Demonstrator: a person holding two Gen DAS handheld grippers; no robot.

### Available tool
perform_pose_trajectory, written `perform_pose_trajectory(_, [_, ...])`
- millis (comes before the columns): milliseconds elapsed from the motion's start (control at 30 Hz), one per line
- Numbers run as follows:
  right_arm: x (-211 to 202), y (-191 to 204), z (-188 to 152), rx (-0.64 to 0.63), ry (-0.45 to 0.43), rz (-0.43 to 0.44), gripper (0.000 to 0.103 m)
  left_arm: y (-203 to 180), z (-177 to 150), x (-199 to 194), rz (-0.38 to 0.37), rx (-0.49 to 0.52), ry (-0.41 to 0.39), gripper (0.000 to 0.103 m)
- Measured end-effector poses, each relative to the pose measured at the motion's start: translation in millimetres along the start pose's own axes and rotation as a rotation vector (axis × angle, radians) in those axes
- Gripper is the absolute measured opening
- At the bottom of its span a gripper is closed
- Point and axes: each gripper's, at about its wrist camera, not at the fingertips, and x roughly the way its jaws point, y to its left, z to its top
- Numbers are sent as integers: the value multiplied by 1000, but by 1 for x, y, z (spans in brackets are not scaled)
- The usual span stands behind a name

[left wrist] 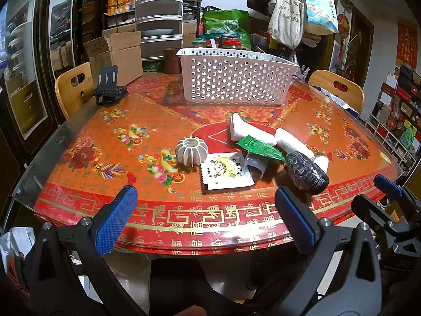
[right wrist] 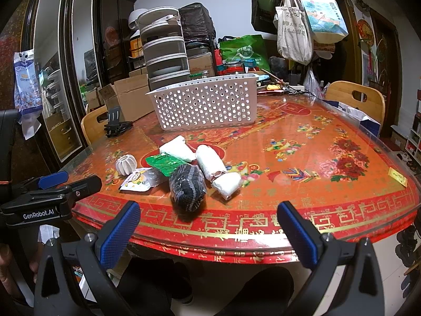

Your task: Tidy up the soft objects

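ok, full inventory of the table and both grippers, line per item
basket: 1, white perforated, far centre of table, contents hidden
white wrapped rolls: 3, white, in the pile
dark knit bundle: 1, black-grey, bagged, nearest the edge
green packet: 1, green, on the pile
cartoon sachet: 1, white, left of pile
ribbed ball: 1, pale grey, left of pile
black stand: 1, far left
table: 1, red-orange floral
left gripper: open, empty
right gripper: open, empty
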Motion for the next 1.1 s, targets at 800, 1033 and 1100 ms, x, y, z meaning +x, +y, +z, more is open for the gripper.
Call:
perform_pose_trajectory(800, [20,-30,2,81,36,-74,103,33,3,24,-17,-82,27,103])
perform_pose_trajectory(1033, [49,-51,-3,113,110,-56,101,62,5,70,-18,-103,150,103])
perform_pose_trajectory(1100, [55,-51,-1,108,108,-24,98,64,8,73,-45,-100,138,103])
